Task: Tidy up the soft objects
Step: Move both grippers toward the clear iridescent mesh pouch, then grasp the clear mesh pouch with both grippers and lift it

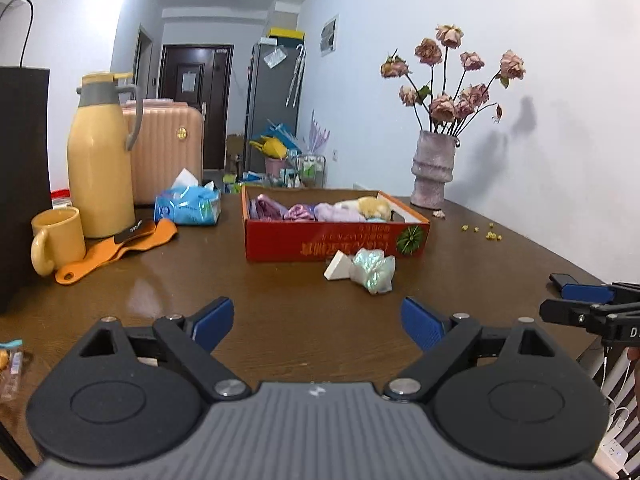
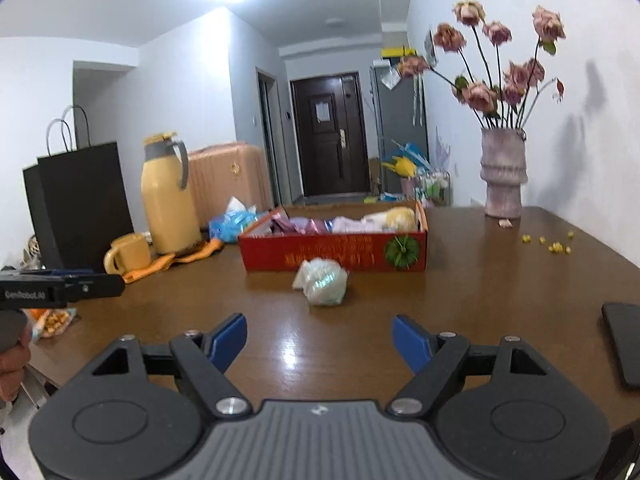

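Two soft things left before the box, at 12 o'clock from my right claw.

My right claw [image 2: 318, 340] is wide open and holds nothing; the shiny pouch [image 2: 323, 281] lies straight ahead of it at 12 o'clock, on the table [image 2: 460, 300], just before the red box [image 2: 332, 254] that already has soft things inside. From my left claw [image 1: 318, 322], also wide open and empty, the pouch [image 1: 373, 270] sits more at 1 o'clock, with a white sponge [image 1: 337, 267] touching its left side. I think the pouch has its long axis slightly across my fingers, but the blur makes this uncertain. The right claw seems nearer and better lined up, so I judge it should go forward for the pouch.
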Action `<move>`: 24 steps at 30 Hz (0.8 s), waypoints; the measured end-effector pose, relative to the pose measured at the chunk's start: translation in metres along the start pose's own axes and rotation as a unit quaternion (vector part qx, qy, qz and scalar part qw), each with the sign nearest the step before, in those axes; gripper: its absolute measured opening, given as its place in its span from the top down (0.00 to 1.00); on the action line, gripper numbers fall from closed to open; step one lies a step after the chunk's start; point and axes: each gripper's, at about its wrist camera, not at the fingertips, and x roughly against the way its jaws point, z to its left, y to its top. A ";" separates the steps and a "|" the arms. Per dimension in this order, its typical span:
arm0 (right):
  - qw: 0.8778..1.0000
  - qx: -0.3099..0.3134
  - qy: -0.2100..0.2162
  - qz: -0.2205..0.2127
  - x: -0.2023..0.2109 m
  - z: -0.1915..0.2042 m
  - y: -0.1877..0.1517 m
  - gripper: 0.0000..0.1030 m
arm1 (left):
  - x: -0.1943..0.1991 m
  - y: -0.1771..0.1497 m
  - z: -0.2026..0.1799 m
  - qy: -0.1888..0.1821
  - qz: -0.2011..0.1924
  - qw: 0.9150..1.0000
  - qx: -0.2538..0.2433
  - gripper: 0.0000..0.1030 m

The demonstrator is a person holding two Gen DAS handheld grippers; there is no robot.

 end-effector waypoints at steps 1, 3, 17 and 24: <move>1.000 -0.001 -0.003 0.003 -0.004 -0.001 -0.001 0.23 | -0.004 0.000 0.001 0.003 0.001 1.000 -0.001 0.10; 1.000 -0.009 -0.005 0.008 -0.012 -0.003 -0.001 0.23 | -0.014 0.002 0.002 0.006 0.007 1.000 0.002 0.10; 0.985 -0.165 0.003 0.043 -0.150 -0.062 0.026 0.41 | -0.222 0.050 -0.025 -0.100 0.074 0.992 0.021 0.39; 0.976 -0.206 0.026 0.065 -0.216 -0.081 0.037 0.45 | -0.273 0.039 -0.024 -0.114 0.114 0.987 0.025 0.76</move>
